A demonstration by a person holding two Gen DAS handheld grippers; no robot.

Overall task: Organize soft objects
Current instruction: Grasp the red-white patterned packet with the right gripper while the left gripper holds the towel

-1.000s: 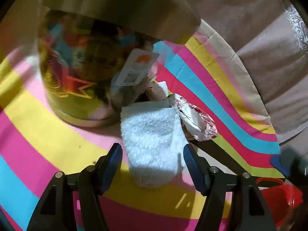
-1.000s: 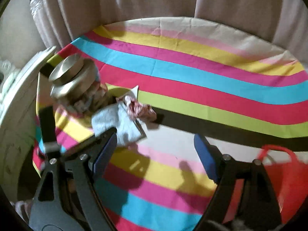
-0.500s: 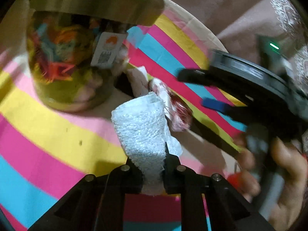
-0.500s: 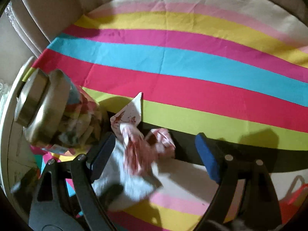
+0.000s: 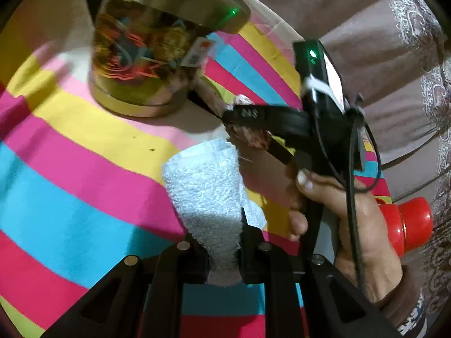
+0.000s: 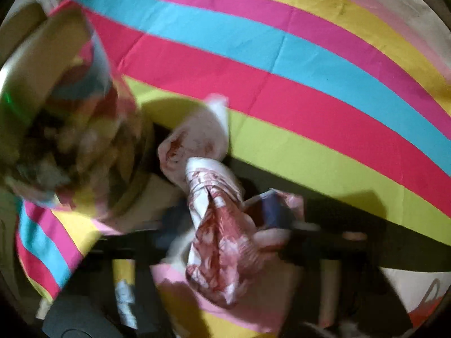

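Observation:
My left gripper [image 5: 224, 249] is shut on a white fluffy towel [image 5: 208, 186] and holds it up off the striped cloth [image 5: 84, 174]. My right gripper [image 6: 225, 225] is closed around a red-and-white patterned cloth [image 6: 220, 239]; the view is blurred. From the left wrist view the right gripper [image 5: 248, 114] reaches in from the right, beside the jar, with the patterned cloth [image 5: 251, 138] under its fingers.
A glass jar [image 5: 146, 56] with a metal lid, full of colourful items, stands on the striped cloth at the back left; it shows blurred in the right wrist view [image 6: 70, 140]. A red plastic container [image 5: 406, 225] stands at the right edge. Curtains hang behind.
My left gripper closed on the white towel and lifted it. My right gripper moved in toward the jar and closed on the patterned cloth.

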